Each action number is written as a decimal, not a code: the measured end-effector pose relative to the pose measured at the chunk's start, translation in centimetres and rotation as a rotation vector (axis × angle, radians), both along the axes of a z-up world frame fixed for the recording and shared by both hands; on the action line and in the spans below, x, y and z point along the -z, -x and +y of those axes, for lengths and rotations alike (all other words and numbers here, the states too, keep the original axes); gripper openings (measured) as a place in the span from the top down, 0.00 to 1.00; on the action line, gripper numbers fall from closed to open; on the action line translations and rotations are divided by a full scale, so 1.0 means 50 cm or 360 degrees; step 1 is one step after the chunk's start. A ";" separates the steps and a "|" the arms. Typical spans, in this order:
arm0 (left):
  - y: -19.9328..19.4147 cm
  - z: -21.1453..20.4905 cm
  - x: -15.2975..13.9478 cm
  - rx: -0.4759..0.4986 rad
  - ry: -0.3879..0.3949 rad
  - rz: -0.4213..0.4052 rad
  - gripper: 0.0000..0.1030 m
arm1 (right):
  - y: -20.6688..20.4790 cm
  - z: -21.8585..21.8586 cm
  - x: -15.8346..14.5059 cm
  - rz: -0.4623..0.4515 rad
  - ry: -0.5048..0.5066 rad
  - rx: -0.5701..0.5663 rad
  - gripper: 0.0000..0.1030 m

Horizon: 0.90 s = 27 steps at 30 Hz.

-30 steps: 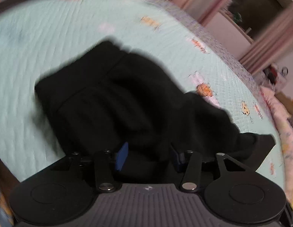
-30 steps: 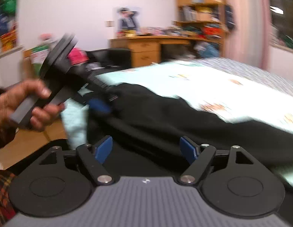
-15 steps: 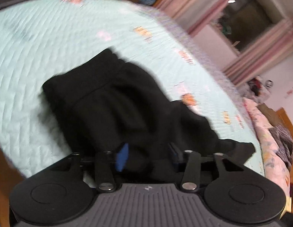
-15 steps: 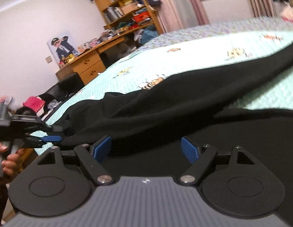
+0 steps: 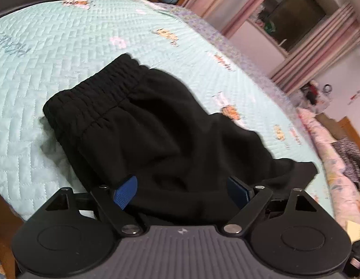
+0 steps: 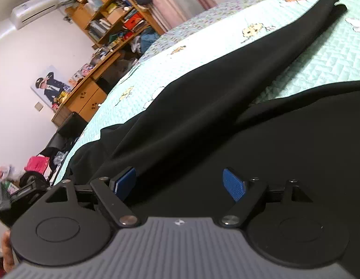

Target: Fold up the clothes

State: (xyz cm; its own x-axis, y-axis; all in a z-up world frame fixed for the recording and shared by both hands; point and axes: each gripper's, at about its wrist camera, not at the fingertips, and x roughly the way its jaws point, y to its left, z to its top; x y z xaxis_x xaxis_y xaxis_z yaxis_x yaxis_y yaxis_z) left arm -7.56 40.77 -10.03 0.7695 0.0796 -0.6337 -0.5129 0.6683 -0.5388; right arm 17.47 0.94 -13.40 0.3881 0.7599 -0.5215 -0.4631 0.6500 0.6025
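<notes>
The black trousers [image 5: 156, 125] lie on the quilted bed [image 5: 52, 53], directly ahead of and under both grippers. The left gripper [image 5: 182, 188] is opening its jaws; cloth bunches between the blue pads but they do not press on it. Its elastic waistband [image 5: 91, 97] sits ahead and to its left. The right gripper [image 6: 180, 181] stands wide open over dark cloth, with one long leg [image 6: 261, 53] stretching away ahead to its right. The fabric looks thick, soft and limp, likely light yet prone to sagging and bunching. The firm waistband or a leg hem seems the best place to pinch, through both layers.
</notes>
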 end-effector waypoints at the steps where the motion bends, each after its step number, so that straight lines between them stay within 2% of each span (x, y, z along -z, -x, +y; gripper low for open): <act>1: 0.005 -0.008 -0.015 0.0034 -0.0021 -0.0033 0.17 | -0.001 0.003 0.001 0.0010 0.0005 0.0006 0.20; 5: 0.007 -0.051 -0.070 0.0188 -0.0194 -0.0159 0.16 | -0.002 0.021 0.001 0.0035 0.0031 0.0000 0.20; 7: -0.010 -0.074 -0.081 0.0264 -0.0269 -0.0159 0.11 | 0.005 0.031 -0.001 0.0019 0.0049 -0.0011 0.20; 10: -0.052 -0.081 -0.056 0.0263 -0.0309 0.0031 0.08 | 0.008 0.032 -0.004 0.0006 0.0058 -0.0017 0.19; 12: -0.071 -0.059 -0.009 0.0237 -0.0178 0.0188 0.09 | 0.002 0.022 0.000 0.0013 0.0062 0.0010 0.19; 13: -0.071 -0.047 0.008 0.0214 -0.0121 0.0215 0.10 | -0.002 0.017 0.003 0.0016 0.0064 0.0025 0.19; 15: -0.061 -0.032 0.013 0.0196 -0.0075 0.0169 0.10 | -0.015 0.000 0.012 0.0045 0.0050 0.0075 0.19; 20: -0.048 -0.030 -0.035 0.0212 -0.0034 0.0040 0.13 | -0.054 -0.038 0.039 0.0130 -0.0010 0.0193 0.19; 21: -0.048 -0.034 -0.047 0.0239 -0.0039 -0.0008 0.13 | -0.063 -0.044 0.042 0.0139 -0.0033 0.0207 0.19; 27: -0.103 -0.060 -0.073 0.0414 -0.0121 -0.0086 0.08 | -0.114 -0.059 0.047 0.0139 -0.0099 0.0276 0.19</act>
